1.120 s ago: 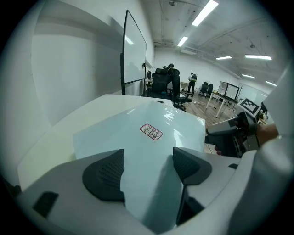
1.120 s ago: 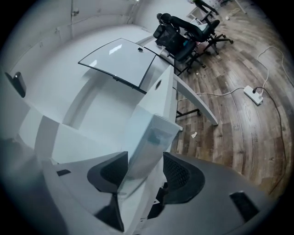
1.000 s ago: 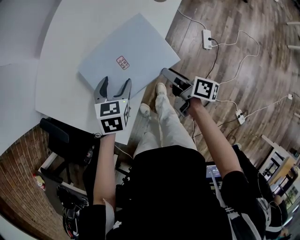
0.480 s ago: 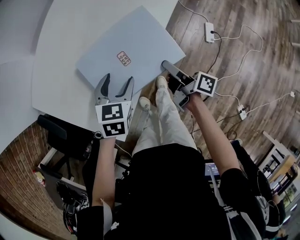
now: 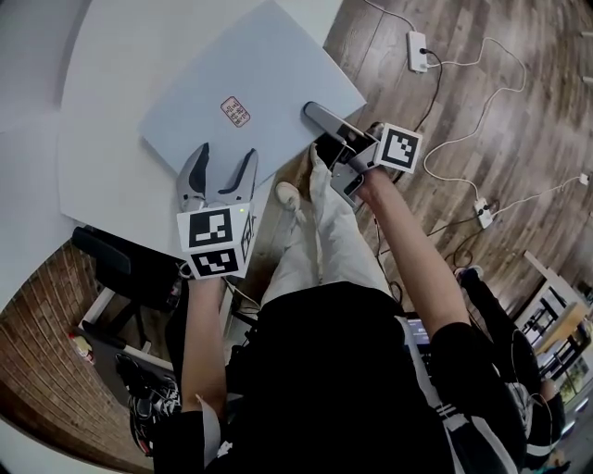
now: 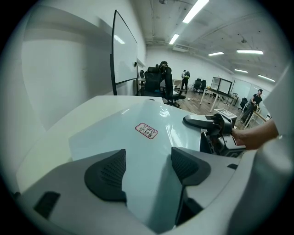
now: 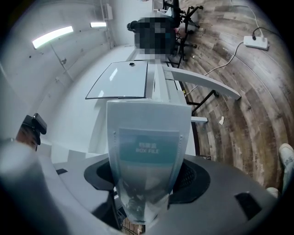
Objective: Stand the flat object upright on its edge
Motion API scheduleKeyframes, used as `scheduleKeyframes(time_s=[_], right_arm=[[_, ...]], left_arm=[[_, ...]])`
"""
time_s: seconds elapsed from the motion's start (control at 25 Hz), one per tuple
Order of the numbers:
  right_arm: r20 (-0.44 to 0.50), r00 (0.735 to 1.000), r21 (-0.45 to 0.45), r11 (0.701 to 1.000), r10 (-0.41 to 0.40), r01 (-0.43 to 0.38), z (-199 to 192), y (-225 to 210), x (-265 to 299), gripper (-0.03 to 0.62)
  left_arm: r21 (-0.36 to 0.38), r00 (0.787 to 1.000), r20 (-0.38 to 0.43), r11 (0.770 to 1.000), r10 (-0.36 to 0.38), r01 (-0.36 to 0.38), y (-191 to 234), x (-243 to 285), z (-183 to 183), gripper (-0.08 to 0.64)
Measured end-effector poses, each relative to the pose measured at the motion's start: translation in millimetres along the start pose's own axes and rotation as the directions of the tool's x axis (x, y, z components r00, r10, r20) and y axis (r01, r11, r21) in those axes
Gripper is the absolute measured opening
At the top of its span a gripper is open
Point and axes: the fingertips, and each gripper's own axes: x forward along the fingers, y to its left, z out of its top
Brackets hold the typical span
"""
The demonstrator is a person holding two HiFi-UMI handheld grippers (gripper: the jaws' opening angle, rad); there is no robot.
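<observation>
Open-plan office, judging by the tall whiteboard (image 6: 125,50) just beyond the white bench (image 5: 111,93), black swivel chairs (image 6: 156,82) and rows of desks (image 6: 220,85) farther behind that bench, ceiling strip lights (image 6: 197,9) above it, and a power strip (image 5: 419,44) with trailing cables on the wood-plank floor (image 5: 482,111) beside it.

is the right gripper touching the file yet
Cannot tell. The right gripper straddles the file, and its jaws have just been opening. The right gripper view shows the spine overlapping both pads, with neither contact nor a gap plain.
</observation>
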Motion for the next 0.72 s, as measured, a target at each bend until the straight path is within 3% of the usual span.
scheduleKeyframes(time_s=[0.72], right_arm=[[-0.025, 0.999, 0.007, 0.999, -0.047, 0.047, 8.3, -0.2, 11.4, 0.288]], left_arm=[[-0.018, 1.0, 0.011, 1.0, -0.006, 0.007, -3.5, 4.1, 2.0, 0.317]])
